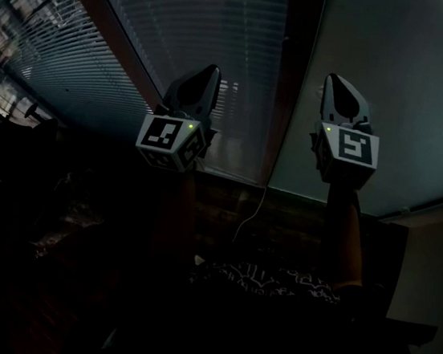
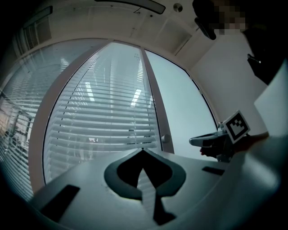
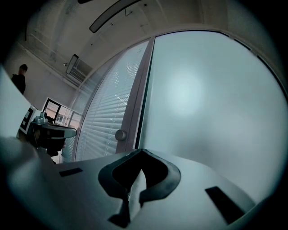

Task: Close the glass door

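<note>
In the head view a frosted glass panel (image 1: 395, 90) stands at the right and a glass pane with slatted blinds (image 1: 185, 22) at the left, with a dark brown frame post (image 1: 293, 76) between them. A round knob (image 3: 120, 134) sits on that post, also seen as the knob (image 2: 165, 138) in the left gripper view. My left gripper (image 1: 211, 72) is raised before the blinds, jaws shut and empty (image 2: 143, 150). My right gripper (image 1: 337, 82) is held up in front of the frosted panel, close to it, shut on nothing (image 3: 143, 151). I cannot tell whether either touches the glass.
Dark furniture (image 1: 54, 215) and a thin pale cable (image 1: 254, 209) lie low in the head view. A person (image 3: 20, 81) stands far off at the left in the right gripper view. Long ceiling lamps (image 3: 119, 13) hang overhead.
</note>
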`<move>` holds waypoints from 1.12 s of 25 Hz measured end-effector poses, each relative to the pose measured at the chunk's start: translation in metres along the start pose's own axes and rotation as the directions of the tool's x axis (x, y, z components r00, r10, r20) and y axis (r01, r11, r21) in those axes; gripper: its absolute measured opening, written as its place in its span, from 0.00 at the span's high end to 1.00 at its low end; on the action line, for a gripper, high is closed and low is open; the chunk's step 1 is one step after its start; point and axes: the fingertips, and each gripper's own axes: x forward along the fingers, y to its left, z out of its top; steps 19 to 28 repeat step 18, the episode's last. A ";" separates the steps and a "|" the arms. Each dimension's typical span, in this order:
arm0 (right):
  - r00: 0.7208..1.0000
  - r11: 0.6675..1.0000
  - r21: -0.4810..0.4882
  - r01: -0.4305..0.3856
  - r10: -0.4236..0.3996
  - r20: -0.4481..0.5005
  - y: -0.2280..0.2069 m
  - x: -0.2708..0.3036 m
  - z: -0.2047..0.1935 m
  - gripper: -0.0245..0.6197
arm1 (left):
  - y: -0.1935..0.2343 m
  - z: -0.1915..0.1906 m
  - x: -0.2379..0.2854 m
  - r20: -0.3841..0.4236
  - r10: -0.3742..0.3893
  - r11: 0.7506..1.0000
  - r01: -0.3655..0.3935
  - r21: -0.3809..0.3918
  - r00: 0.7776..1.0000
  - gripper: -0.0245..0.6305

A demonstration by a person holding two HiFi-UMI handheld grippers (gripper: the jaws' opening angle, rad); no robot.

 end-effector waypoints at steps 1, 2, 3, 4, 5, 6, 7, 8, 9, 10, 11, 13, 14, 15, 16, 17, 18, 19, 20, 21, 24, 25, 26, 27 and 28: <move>1.000 1.000 0.003 0.000 0.000 0.000 0.000 0.000 0.000 0.96 | 0.000 0.000 0.000 0.001 0.000 1.000 0.000 0.000 1.000 0.96; 1.000 1.000 0.007 0.000 0.000 0.000 0.000 0.000 0.000 0.96 | 0.000 0.001 -0.001 0.003 0.000 1.000 0.000 0.000 1.000 0.96; 1.000 1.000 0.009 0.000 0.000 0.000 -0.001 -0.001 0.000 0.96 | 0.000 0.001 -0.001 0.005 -0.001 1.000 0.001 0.001 1.000 0.96; 1.000 1.000 0.011 0.000 0.000 -0.001 -0.001 -0.001 0.000 0.96 | 0.000 0.002 -0.001 0.007 -0.001 1.000 0.001 0.002 1.000 0.96; 1.000 1.000 0.011 0.000 0.000 -0.001 -0.002 0.000 0.000 0.96 | 0.000 0.002 -0.001 0.008 -0.001 1.000 0.001 0.002 1.000 0.96; 1.000 1.000 0.012 0.000 0.000 0.000 -0.002 0.000 0.001 0.96 | 0.000 0.002 -0.001 0.007 0.000 1.000 0.000 0.001 1.000 0.96; 1.000 1.000 0.012 0.000 0.000 0.001 -0.002 0.000 0.002 0.96 | 0.000 0.002 -0.001 0.006 0.001 1.000 -0.001 -0.001 1.000 0.96; 1.000 1.000 0.011 0.000 0.000 0.002 -0.002 0.000 0.002 0.96 | 0.001 0.003 -0.001 0.005 0.002 1.000 -0.002 -0.001 1.000 0.96; 1.000 1.000 0.009 0.001 -0.001 0.003 -0.002 0.000 0.003 0.96 | 0.001 0.003 -0.002 0.006 0.002 1.000 -0.002 -0.002 1.000 0.96; 1.000 1.000 0.009 0.000 0.000 0.004 -0.002 0.000 0.003 0.96 | 0.001 0.004 -0.002 0.006 0.003 1.000 -0.003 -0.002 1.000 0.96; 1.000 1.000 0.010 -0.002 0.002 0.005 -0.001 0.000 0.003 0.96 | 0.001 0.004 -0.002 0.007 0.003 1.000 -0.003 -0.002 1.000 0.96; 1.000 1.000 0.018 -0.011 0.011 0.007 0.000 -0.001 0.003 0.96 | 0.001 0.004 -0.002 0.010 0.003 1.000 -0.003 -0.002 1.000 0.96; 1.000 1.000 0.020 -0.013 0.013 0.008 0.000 0.000 0.002 0.96 | 0.001 0.004 -0.002 0.012 0.004 1.000 -0.004 -0.003 1.000 0.96; 1.000 1.000 0.021 -0.013 0.013 0.009 0.000 0.000 0.002 0.96 | 0.002 0.003 -0.002 0.012 0.004 1.000 -0.004 -0.005 1.000 0.96; 1.000 1.000 0.020 -0.012 0.012 0.009 0.000 0.000 0.002 0.96 | 0.002 0.003 -0.002 0.013 0.005 1.000 -0.005 -0.005 1.000 0.96; 1.000 1.000 0.019 -0.011 0.011 0.010 0.000 0.000 0.002 0.96 | 0.002 0.002 -0.003 0.012 0.005 1.000 -0.005 -0.006 1.000 0.96; 1.000 1.000 0.017 -0.010 0.010 0.010 0.000 0.000 0.002 0.96 | 0.002 0.001 -0.003 0.012 0.006 1.000 -0.006 -0.006 1.000 0.96; 1.000 1.000 0.017 -0.010 0.010 0.010 0.000 0.000 0.002 0.96 | 0.002 0.001 -0.003 0.012 0.006 1.000 -0.006 -0.006 1.000 0.96; 1.000 1.000 0.017 -0.010 0.010 0.010 0.000 0.000 0.002 0.96 | 0.002 0.001 -0.003 0.012 0.006 1.000 -0.006 -0.006 1.000 0.96; 1.000 1.000 0.017 -0.010 0.010 0.010 0.000 0.000 0.002 0.96 | 0.002 0.001 -0.003 0.012 0.006 1.000 -0.006 -0.006 1.000 0.96; 1.000 1.000 0.017 -0.010 0.010 0.010 0.000 0.000 0.002 0.96 | 0.002 0.001 -0.003 0.012 0.006 1.000 -0.006 -0.006 1.000 0.96; 1.000 1.000 0.017 -0.010 0.010 0.010 0.000 0.000 0.002 0.96 | 0.002 0.001 -0.003 0.012 0.006 1.000 -0.006 -0.006 1.000 0.96; 1.000 1.000 0.017 -0.010 0.010 0.010 0.000 0.000 0.002 0.96 | 0.002 0.001 -0.003 0.012 0.006 1.000 -0.006 -0.006 1.000 0.96; 1.000 1.000 0.017 -0.010 0.010 0.010 0.000 0.000 0.002 0.96 | 0.002 0.001 -0.003 0.012 0.006 1.000 -0.006 -0.006 1.000 0.96; 1.000 1.000 0.017 -0.010 0.010 0.010 0.000 0.000 0.002 0.96 | 0.002 0.001 -0.003 0.012 0.006 1.000 -0.006 -0.006 1.000 0.96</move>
